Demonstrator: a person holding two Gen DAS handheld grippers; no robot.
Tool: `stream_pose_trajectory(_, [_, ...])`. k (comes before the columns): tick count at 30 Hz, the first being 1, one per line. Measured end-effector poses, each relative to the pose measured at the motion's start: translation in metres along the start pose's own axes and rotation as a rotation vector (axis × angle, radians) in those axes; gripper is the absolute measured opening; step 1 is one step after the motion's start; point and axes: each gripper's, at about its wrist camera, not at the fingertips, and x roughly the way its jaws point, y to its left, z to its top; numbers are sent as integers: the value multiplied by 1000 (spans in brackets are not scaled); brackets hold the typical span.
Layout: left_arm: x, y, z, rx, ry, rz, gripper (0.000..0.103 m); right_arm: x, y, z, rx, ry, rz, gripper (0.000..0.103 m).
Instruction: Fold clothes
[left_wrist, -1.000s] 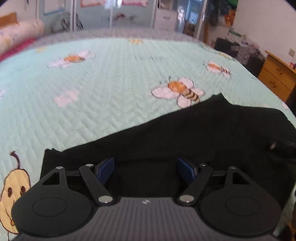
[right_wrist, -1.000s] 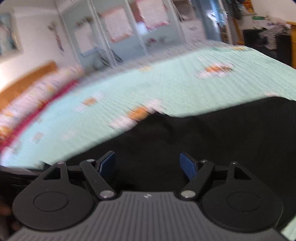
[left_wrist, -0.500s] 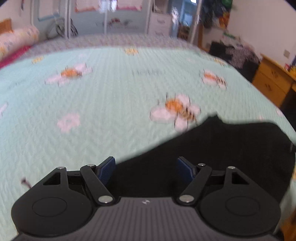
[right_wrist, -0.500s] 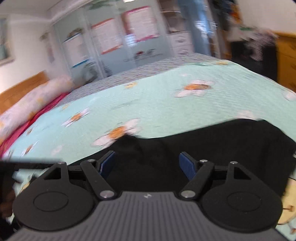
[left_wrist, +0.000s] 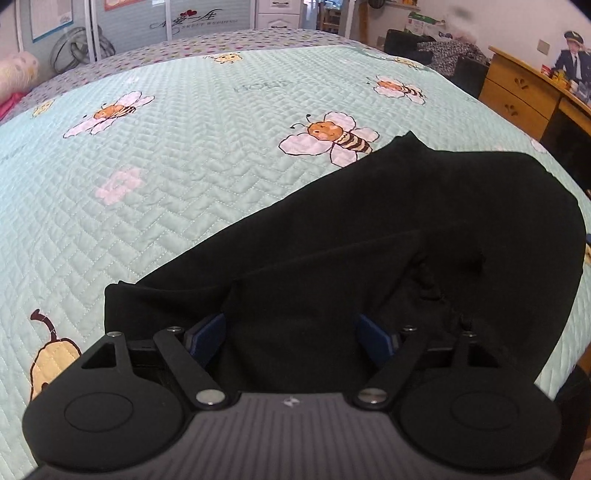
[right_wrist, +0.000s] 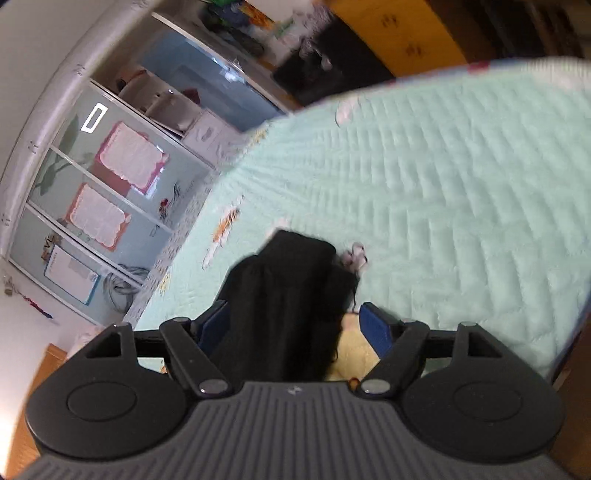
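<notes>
Left wrist shows my left gripper (left_wrist: 290, 334) spread wide over the black garment (left_wrist: 424, 229) on the bee-print quilt (left_wrist: 184, 155); my right gripper (right_wrist: 291, 325), also wide, straddles its raised fold (right_wrist: 280, 306).

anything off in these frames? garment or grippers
One oddity: the right wrist view is rolled hard, so the quilt runs diagonally, with motion blur. The black garment lies rumpled across the quilt, one flap doubled over near the left gripper. In the right view, cloth sits between the right gripper fingers. No damage visible.
</notes>
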Motion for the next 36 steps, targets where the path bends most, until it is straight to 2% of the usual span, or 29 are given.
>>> stream_pose_trajectory(4, [0, 2, 6, -23, 31, -3, 82, 14, -6, 5, 46, 16, 43, 78])
stream_pose_trajectory(10, [1, 0, 10, -32, 54, 6, 82, 33, -6, 15, 67, 63, 57, 80])
stream_pose_trajectory(15, [1, -1, 9, -26, 47, 12, 84, 45, 10, 20, -6, 81, 30, 81])
stream_pose_trajectory(17, [-2, -1, 7, -35, 28, 14, 83, 49, 17, 16, -78, 80, 9, 78])
stream_pose_trajectory(18, [-4, -1, 6, -43, 12, 10, 82, 52, 19, 15, -109, 76, -7, 73])
stream_pose_trajectory(20, [-14, 3, 5, -71, -34, -21, 79, 51, 20, 12, -135, 58, -25, 54])
stream_pose_trajectory(21, [-19, 7, 6, -86, -53, -35, 79, 50, 19, 11, -139, 52, -18, 36])
stream_pose_trajectory(22, [-20, 9, 7, -94, -56, -36, 80, 50, 16, 10, -141, 47, -5, 31])
stream_pose_trajectory(26, [-9, 19, 7, -120, 15, -18, 80, 46, 19, 4, -190, 17, 0, 28])
stream_pose_trajectory(29, [-11, 20, 3, -124, 4, -26, 80, 40, 29, -1, -257, -23, -3, 27])
stream_pose_trajectory(36, [-28, 35, 0, -195, -4, -54, 80, 10, 83, -15, -398, -97, 95, 24])
